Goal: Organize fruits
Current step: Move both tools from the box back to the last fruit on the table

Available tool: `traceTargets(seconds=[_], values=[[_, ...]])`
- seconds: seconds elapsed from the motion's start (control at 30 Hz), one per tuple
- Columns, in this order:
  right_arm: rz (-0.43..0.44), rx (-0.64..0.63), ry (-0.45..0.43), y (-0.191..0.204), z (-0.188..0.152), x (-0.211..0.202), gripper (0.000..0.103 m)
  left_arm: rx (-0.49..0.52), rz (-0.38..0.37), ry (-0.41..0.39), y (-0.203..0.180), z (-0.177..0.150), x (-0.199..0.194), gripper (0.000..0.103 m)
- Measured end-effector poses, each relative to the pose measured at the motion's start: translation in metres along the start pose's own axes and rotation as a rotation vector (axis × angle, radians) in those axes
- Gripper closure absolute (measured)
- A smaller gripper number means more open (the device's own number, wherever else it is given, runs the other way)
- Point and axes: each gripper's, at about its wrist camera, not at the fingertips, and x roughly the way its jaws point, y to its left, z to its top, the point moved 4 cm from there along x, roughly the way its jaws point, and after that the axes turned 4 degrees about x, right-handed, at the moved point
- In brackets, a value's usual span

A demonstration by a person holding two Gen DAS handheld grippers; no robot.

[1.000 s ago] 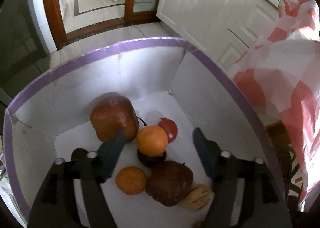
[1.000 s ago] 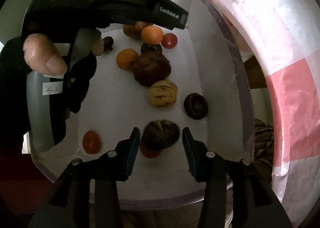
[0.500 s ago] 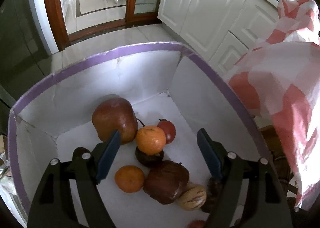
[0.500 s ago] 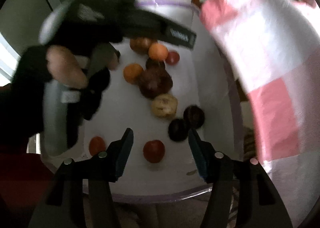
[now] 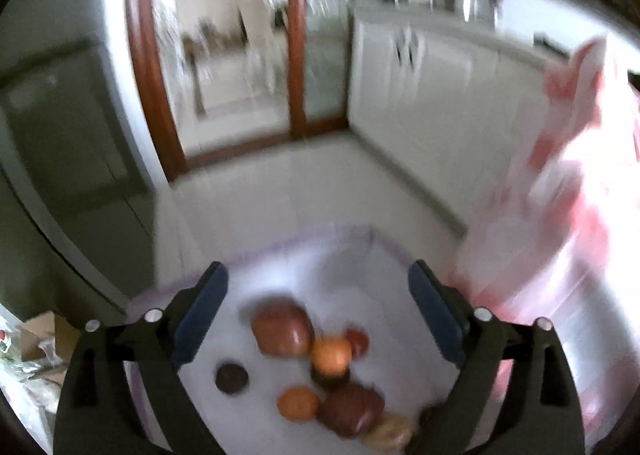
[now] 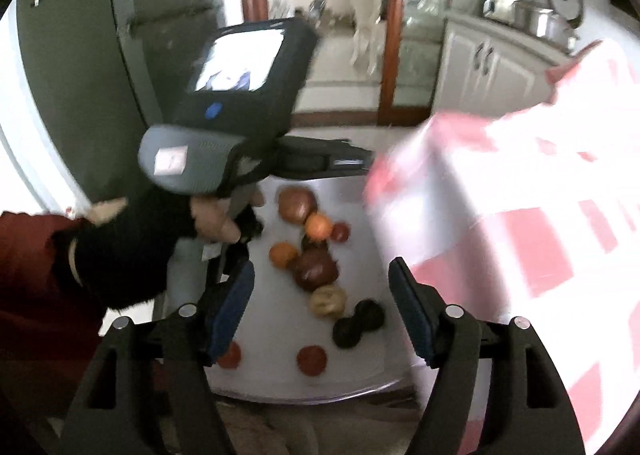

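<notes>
A white box with a purple rim holds several fruits. In the left wrist view a large red-brown fruit, two oranges and a dark round fruit lie below my left gripper, whose jaws are opening with nothing between them. In the right wrist view my right gripper hangs above the box floor, jaws opening and empty, over a tan striped fruit, dark fruits and a red tomato. A gloved hand holds the left gripper's body at the left.
A pink-and-white checked cloth hangs over the box's right side. Beyond are a tiled floor, white cabinets with appliances on the counter, a wood-framed glass door and a dark grey surface at the left.
Both grippers have risen and tilted up away from the fruits and opened wider. The dark prickly fruit between the right gripper's fingers now lies released on the box floor.
</notes>
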Motion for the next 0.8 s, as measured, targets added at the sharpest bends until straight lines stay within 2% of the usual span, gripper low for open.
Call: traceTargets(seconds=[0.07,0.13,0.2,0.27,0.4,0.5,0.6,0.73,0.8], values=[[-0.015,0.035,-0.072,-0.012,0.007,-0.023,0.027,-0.034,-0.004,-0.114,-0.001,0.018,-0.025,0.002],[-0.036,0.086,-0.147,-0.03,0.012,-0.052,0.026,-0.063,-0.047,-0.23,-0.013,0.035,-0.054,0.002],[-0.068,0.127,-0.207,-0.049,0.014,-0.072,0.025,-0.052,-0.098,-0.311,-0.032,0.051,-0.08,0.002],[-0.112,0.169,-0.266,-0.072,0.014,-0.097,0.023,-0.025,-0.179,-0.37,-0.06,0.065,-0.104,0.002],[-0.234,0.271,-0.377,-0.131,0.004,-0.146,0.019,0.043,-0.324,-0.42,-0.125,0.086,-0.134,0.002],[-0.36,0.353,-0.428,-0.184,-0.008,-0.18,0.016,0.079,-0.438,-0.42,-0.189,0.098,-0.147,0.002],[-0.473,0.433,-0.423,-0.239,-0.022,-0.199,0.016,0.135,-0.559,-0.36,-0.275,0.103,-0.149,0.002],[-0.572,0.552,-0.396,-0.318,-0.042,-0.221,0.016,0.208,-0.635,-0.27,-0.392,0.108,-0.129,0.002],[-0.6,0.614,-0.394,-0.346,-0.057,-0.229,0.016,0.223,-0.668,-0.196,-0.447,0.109,-0.111,0.002]])
